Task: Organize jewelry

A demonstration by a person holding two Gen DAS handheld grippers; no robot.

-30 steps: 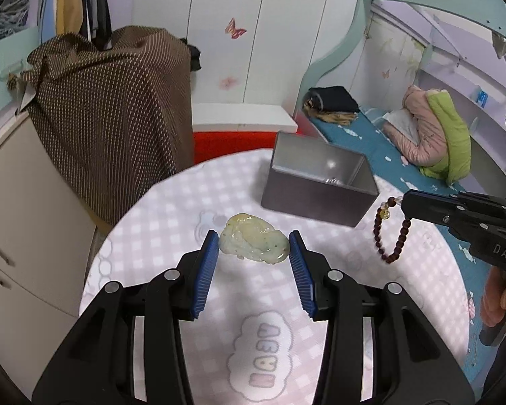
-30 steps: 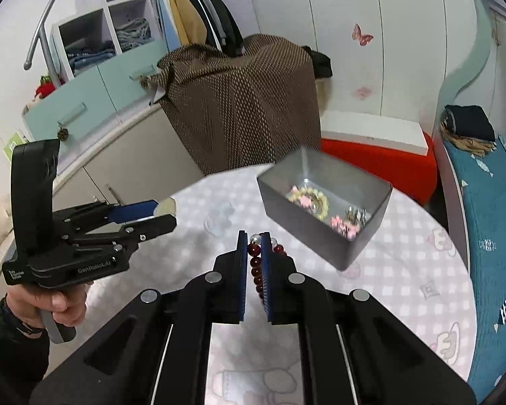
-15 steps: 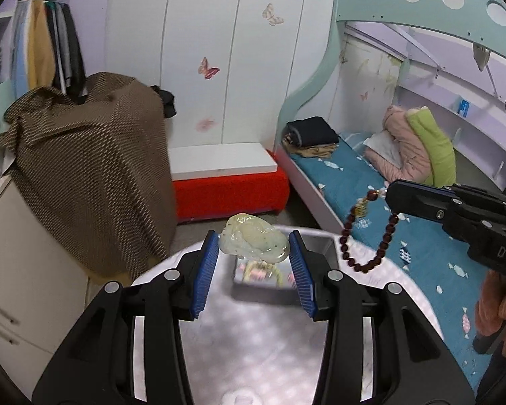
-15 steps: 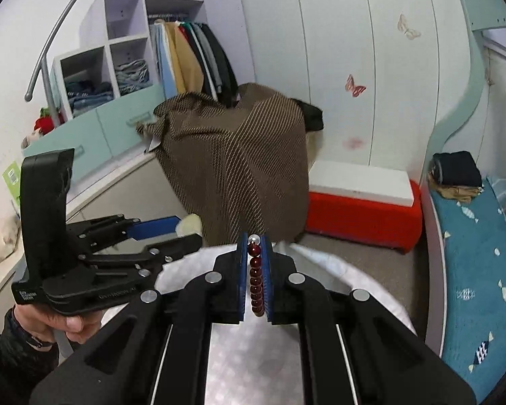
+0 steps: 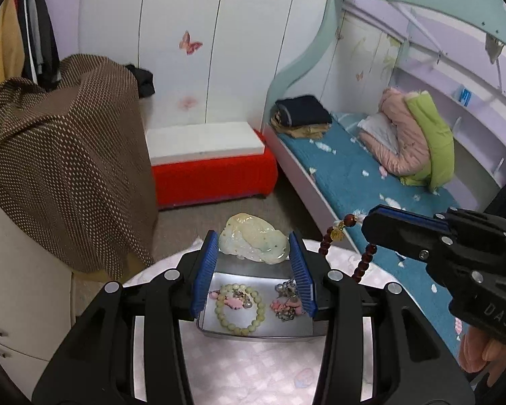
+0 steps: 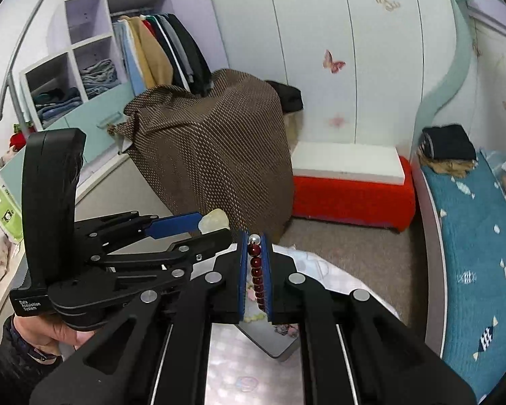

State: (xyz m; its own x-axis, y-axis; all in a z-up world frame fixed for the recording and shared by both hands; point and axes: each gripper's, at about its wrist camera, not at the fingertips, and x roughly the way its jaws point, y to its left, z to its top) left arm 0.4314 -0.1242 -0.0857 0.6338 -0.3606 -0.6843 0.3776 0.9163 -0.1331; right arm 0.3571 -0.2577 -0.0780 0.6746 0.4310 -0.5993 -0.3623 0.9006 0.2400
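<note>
Sitting on the checked table (image 5: 253,371), grey metal box (image 5: 253,332) is holding a pale bead bracelet (image 5: 240,310) and pink charm pieces (image 5: 285,305). Left gripper (image 5: 253,253) is clamping a jade pendant (image 5: 253,241) above the box, angling downward. Right gripper (image 6: 254,276) is pinching shut on a dark red bead bracelet (image 6: 255,270), its loop dangling beside the box. Box's near corners are being hidden by gripper fingers.
</note>
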